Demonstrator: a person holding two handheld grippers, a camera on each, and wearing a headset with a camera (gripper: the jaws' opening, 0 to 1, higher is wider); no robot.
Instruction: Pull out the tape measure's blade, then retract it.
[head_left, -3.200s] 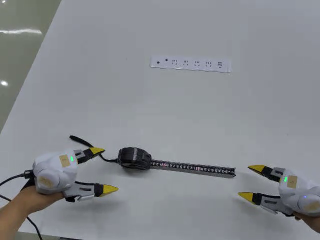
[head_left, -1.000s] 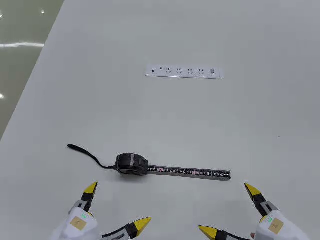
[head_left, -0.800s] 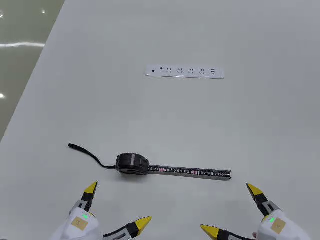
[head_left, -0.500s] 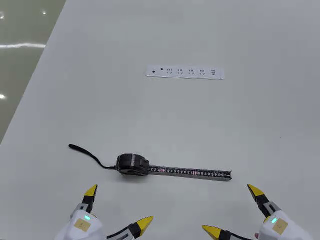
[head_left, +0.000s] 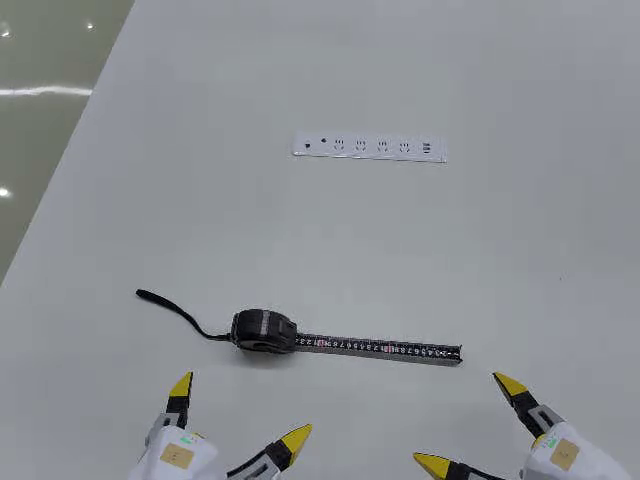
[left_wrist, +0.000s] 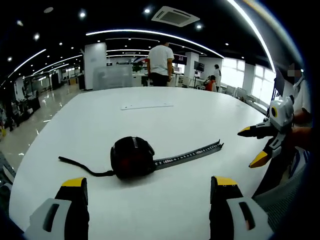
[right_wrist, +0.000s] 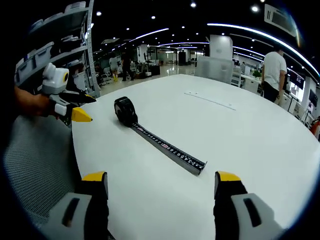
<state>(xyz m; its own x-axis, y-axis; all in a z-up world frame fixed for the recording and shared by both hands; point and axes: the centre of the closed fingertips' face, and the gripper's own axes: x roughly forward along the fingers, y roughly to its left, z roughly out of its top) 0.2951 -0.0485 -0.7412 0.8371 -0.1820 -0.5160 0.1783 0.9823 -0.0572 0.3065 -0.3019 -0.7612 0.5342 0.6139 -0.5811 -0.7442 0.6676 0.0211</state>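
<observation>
— Office hall (left_wrist: 100, 70) with long ceiling lights (left_wrist: 150, 33) is stretching out behind the work, and we are looking down on a wide white table (head_left: 420, 250). What are we holding over it?
— We are holding the left claw (head_left: 239, 410) and the right claw (head_left: 470, 424) low at the near side. Both are spreading their yellow tips wide apart and gripping nothing.
— And farther back?
— A white power strip (head_left: 370, 147) is lying flat toward the far side, well apart from everything else.
— Where is the tape measure (head_left: 264, 329) sitting?
— It is resting on the table just ahead of the left claw, touching neither claw. Its blade (head_left: 385, 348) is lying pulled out toward our right, ending ahead of the right claw, while the black strap (head_left: 172, 308) is trailing off to the left.
</observation>
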